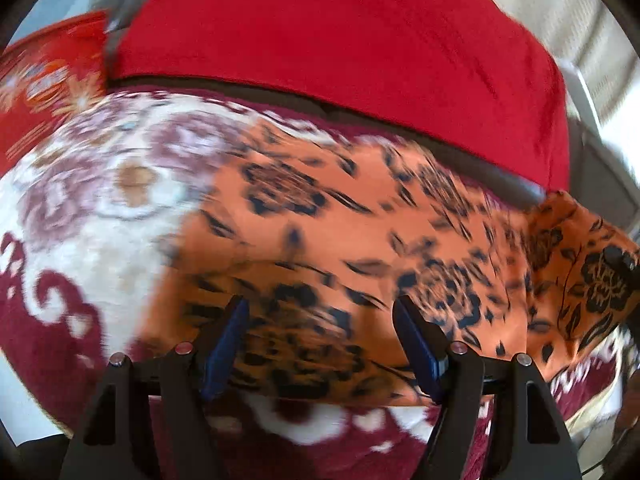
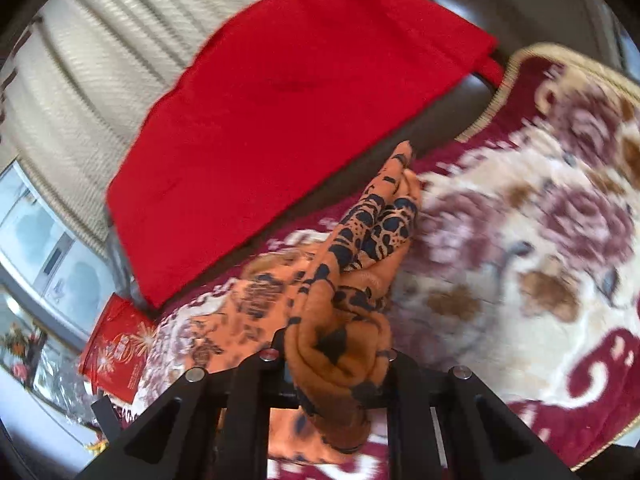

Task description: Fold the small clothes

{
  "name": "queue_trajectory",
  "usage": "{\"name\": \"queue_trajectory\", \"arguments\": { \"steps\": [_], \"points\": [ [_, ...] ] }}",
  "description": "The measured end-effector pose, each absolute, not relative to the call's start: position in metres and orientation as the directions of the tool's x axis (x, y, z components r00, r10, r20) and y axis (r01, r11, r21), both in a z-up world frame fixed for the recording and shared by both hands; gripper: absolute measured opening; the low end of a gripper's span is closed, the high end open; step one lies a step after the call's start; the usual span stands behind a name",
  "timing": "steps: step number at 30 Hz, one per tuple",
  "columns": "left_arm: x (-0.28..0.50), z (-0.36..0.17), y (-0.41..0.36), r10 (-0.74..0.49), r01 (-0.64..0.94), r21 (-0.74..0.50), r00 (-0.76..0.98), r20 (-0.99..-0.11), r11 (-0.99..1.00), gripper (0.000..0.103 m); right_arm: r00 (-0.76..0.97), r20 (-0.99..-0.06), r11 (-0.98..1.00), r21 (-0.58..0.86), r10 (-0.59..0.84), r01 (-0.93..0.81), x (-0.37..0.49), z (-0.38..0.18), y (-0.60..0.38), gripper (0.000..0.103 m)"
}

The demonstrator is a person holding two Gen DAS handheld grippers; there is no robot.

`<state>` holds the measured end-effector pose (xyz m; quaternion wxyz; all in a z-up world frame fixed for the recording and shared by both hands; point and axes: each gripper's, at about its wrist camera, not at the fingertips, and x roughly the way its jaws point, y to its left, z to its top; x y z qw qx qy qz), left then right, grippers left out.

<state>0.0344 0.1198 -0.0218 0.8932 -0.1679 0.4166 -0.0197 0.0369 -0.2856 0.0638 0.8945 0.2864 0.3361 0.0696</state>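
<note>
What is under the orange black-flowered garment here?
The orange garment lies on a maroon-and-cream floral blanket, which shows all around it. The blanket beneath is covered, so anything there is hidden.

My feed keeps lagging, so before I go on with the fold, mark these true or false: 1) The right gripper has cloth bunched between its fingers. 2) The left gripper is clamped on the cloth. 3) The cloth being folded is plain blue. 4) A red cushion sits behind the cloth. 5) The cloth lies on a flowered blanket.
1) True: the right gripper is shut on a bunch of the orange cloth.
2) False: the left gripper stands open above the cloth.
3) False: it is orange with a black flower print.
4) True: the red cushion lies behind it.
5) True: a maroon and cream flowered blanket is under it.
</note>
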Motion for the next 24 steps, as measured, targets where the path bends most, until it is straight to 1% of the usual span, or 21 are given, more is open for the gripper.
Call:
{"name": "queue_trajectory", "arguments": {
  "steps": [4, 8, 11, 13, 16, 19, 20, 22, 23, 24],
  "points": [
    [0.026, -0.022, 0.175, -0.119, -0.231, -0.369, 0.686, -0.718, 0.900, 0.075, 0.766, -0.541, 0.854, 0.520, 0.347, -0.021, 0.050, 0.087, -0.236, 0.016],
    [0.022, -0.033, 0.213, -0.103, -0.306, -0.412, 0.683, -0.723, 0.858, 0.075, 0.747, -0.533, 0.875, 0.465, 0.397, -0.134, 0.061, 0.103, -0.176, 0.016],
    [0.021, -0.038, 0.227, -0.100, -0.337, -0.432, 0.681, -0.725, 0.837, 0.075, 0.717, -0.543, 0.878, 0.431, 0.437, -0.208, 0.062, 0.101, -0.131, 0.016],
    [0.021, -0.040, 0.231, -0.113, -0.340, -0.449, 0.682, -0.723, 0.827, 0.075, 0.691, -0.569, 0.886, 0.392, 0.446, -0.249, 0.063, 0.092, -0.104, 0.016],
    [0.027, -0.042, 0.227, -0.180, -0.313, -0.499, 0.676, -0.715, 0.808, 0.075, 0.619, -0.641, 0.890, 0.354, 0.454, -0.287, 0.069, 0.061, -0.071, 0.016],
    [0.035, -0.041, 0.212, -0.280, -0.258, -0.556, 0.656, -0.701, 0.790, 0.075, 0.565, -0.697, 0.897, 0.349, 0.442, -0.271, 0.076, 0.024, -0.063, 0.016],
    [0.038, -0.040, 0.207, -0.324, -0.230, -0.583, 0.649, -0.688, 0.779, 0.075, 0.550, -0.702, 0.892, 0.370, 0.452, -0.260, 0.078, 0.016, -0.066, 0.016],
    [0.052, -0.036, 0.192, -0.430, -0.174, -0.640, 0.607, -0.668, 0.749, 0.076, 0.552, -0.679, 0.874, 0.412, 0.484, -0.258, 0.077, 0.013, -0.074, 0.016],
    [0.060, -0.033, 0.186, -0.466, -0.154, -0.659, 0.590, -0.659, 0.736, 0.079, 0.558, -0.670, 0.870, 0.413, 0.490, -0.268, 0.076, 0.017, -0.076, 0.016],
    [0.073, -0.028, 0.180, -0.530, -0.123, -0.702, 0.568, -0.629, 0.701, 0.082, 0.565, -0.660, 0.868, 0.411, 0.494, -0.279, 0.078, 0.022, -0.078, 0.016]
  ]
}}
